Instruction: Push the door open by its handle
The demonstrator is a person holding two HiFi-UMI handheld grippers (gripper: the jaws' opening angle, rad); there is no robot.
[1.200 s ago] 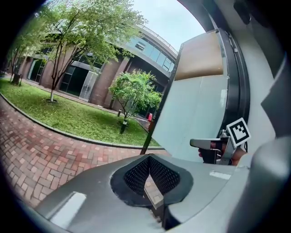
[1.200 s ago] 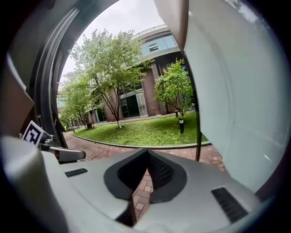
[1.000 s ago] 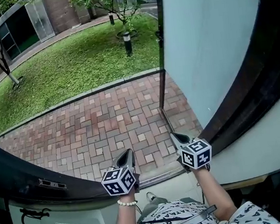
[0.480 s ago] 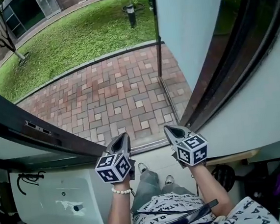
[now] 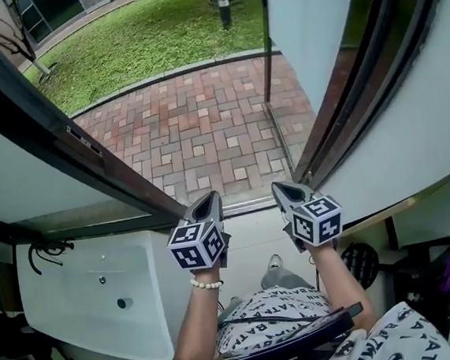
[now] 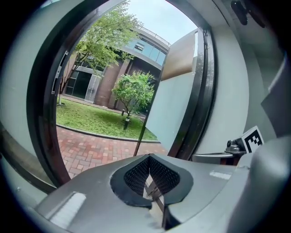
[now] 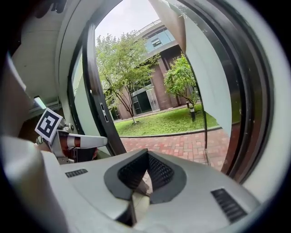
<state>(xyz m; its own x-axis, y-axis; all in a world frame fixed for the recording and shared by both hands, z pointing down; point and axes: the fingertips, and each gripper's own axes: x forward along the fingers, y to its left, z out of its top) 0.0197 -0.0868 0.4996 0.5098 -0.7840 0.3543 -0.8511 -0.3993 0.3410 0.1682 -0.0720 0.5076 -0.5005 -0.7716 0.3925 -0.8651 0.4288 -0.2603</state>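
Observation:
The door (image 5: 304, 17), a pale panel with a dark edge, stands swung outward at the upper right of the head view; I see no handle on it. It also shows as a pale panel (image 6: 177, 109) in the left gripper view and a pale panel (image 7: 209, 77) in the right gripper view. My left gripper (image 5: 211, 197) and right gripper (image 5: 283, 187) are held side by side low in the doorway, pointing out at the brick paving (image 5: 205, 137). Both are shut with nothing between the jaws and touch nothing. The left gripper's jaws (image 6: 148, 157) and the right gripper's jaws (image 7: 146, 153) meet at their tips.
A dark door frame post (image 5: 47, 145) with a metal latch plate (image 5: 84, 141) runs along the left, and another dark frame (image 5: 358, 83) along the right. A lawn (image 5: 155, 31) with small trees lies beyond the paving. A white wall surface (image 5: 87, 307) is at the lower left.
The left frame post has shifted from the bottom left to up along the left side, and the right frame has closed in. Both grippers stay shut, side by side, a little higher in view.

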